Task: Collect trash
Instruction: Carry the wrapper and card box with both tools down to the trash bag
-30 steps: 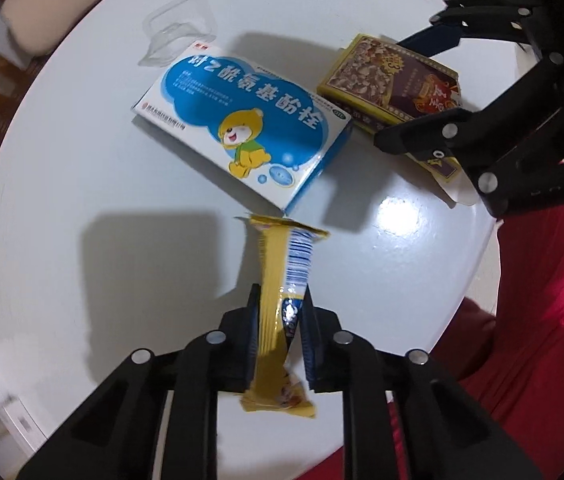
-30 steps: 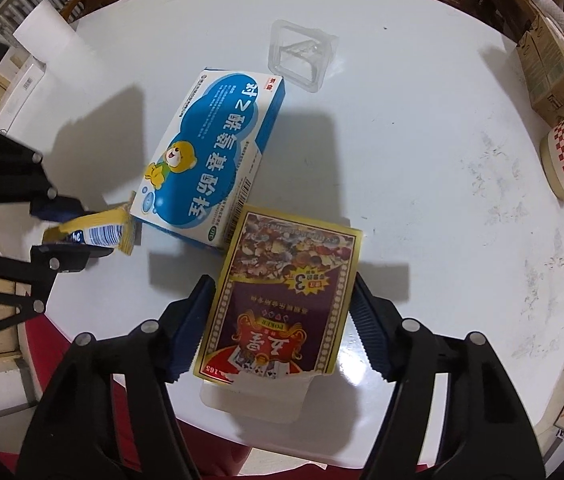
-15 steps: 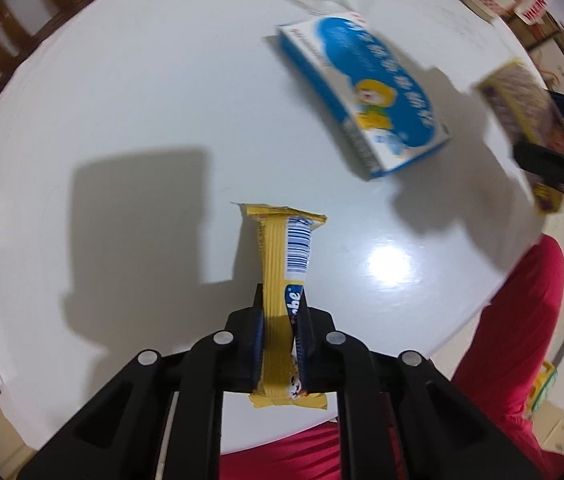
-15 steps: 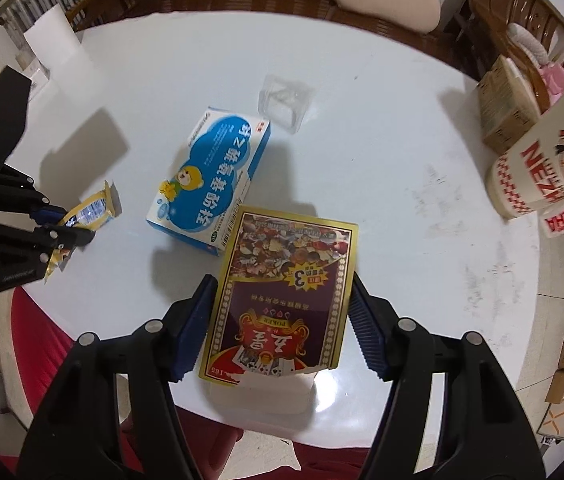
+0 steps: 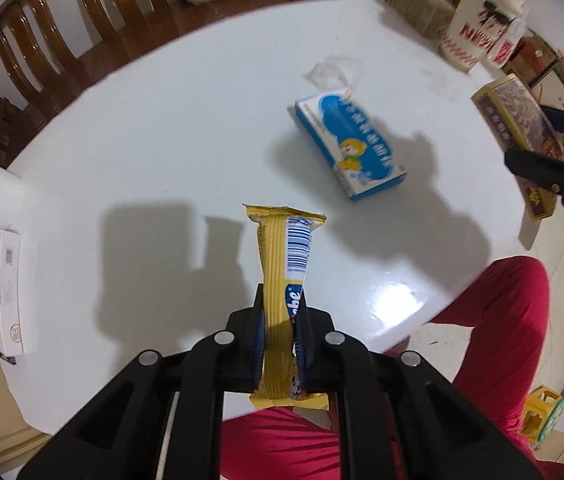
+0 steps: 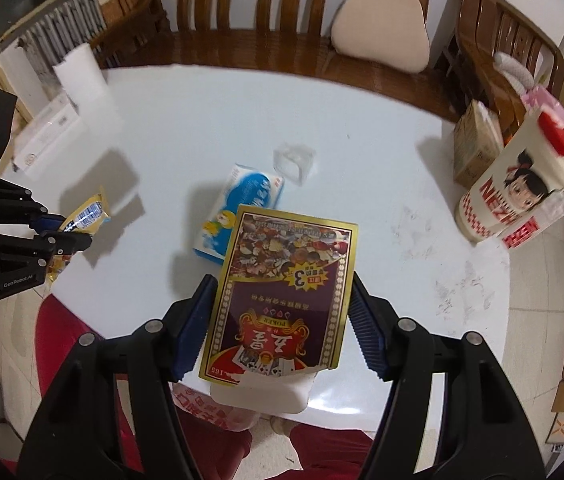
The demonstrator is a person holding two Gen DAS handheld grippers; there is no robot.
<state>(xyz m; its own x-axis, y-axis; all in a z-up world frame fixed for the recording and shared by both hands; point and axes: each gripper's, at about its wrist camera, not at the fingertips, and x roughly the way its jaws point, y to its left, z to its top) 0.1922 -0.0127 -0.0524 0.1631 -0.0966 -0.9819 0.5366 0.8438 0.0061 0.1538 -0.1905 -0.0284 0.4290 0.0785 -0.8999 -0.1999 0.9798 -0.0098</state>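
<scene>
Two claws are loaded above the table (image 5: 161, 152): left claw (image 5: 279, 330) clamps a wrapper (image 5: 284, 276), right claw (image 6: 277, 320) a card box (image 6: 286, 292). Ahead, a blue box (image 5: 352, 152) and clear tray (image 6: 294, 159) lie mid-table, edges bare.

Round white table (image 5: 161, 152), wooden chairs (image 6: 241, 8) behind.

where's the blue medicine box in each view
Left wrist: blue medicine box lies right of centre on the white table, beyond the held yellow wrapper.
Right wrist: it lies at centre, partly behind the held poker card box.
Shared landmark: the clear plastic tray just beyond it.
</scene>
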